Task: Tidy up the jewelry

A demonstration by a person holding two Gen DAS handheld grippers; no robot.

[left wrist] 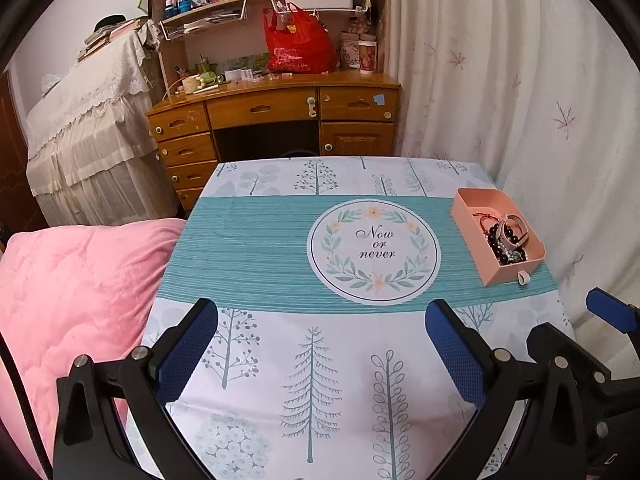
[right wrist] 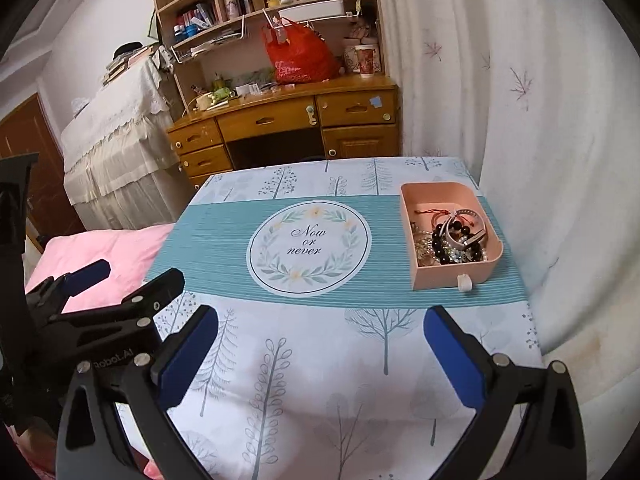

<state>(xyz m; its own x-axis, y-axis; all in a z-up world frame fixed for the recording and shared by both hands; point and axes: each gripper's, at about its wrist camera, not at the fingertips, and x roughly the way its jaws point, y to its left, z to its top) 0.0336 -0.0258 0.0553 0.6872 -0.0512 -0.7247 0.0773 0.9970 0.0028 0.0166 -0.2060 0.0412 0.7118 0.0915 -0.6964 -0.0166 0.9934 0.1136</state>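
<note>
0 pieces of jewelry sit loose on the cloth; all of it that I can see is inside 1 pink tray (right wrist: 456, 276) at the far right of the surface (right wrist: 320, 360). Contents: a dark bead bracelet (right wrist: 450, 242), a red cord piece (right wrist: 434, 213), a pale band (right wrist: 468, 236), and some small glittery bits at the tray's left side, too tangled to count. Everything is heaped toward the near half of the tray; the far half is bare. A small white pull tab (right wrist: 464, 282) sticks out of the near wall, so it reads as a drawer insert.

Judgement: collection looks done, or nearly. What's left, if anything, is untangling inside the tray or putting the tray back in its box, and no box is in view.

Left tongs (left wrist: 320, 344) are spread wide with nothing between them, hanging over the near part of the surface, well apart from the tray. Right tongs (right wrist: 320, 344) are fully spread and hold nothing, also over the near part, with the tray ahead and to the right. Neither touches anything.

Around: a pink blanket (left wrist: 72, 300) lies left of the surface, a wooden desk (left wrist: 276, 108) stands behind, and a curtain (left wrist: 520, 100) hangs on the right.
</note>
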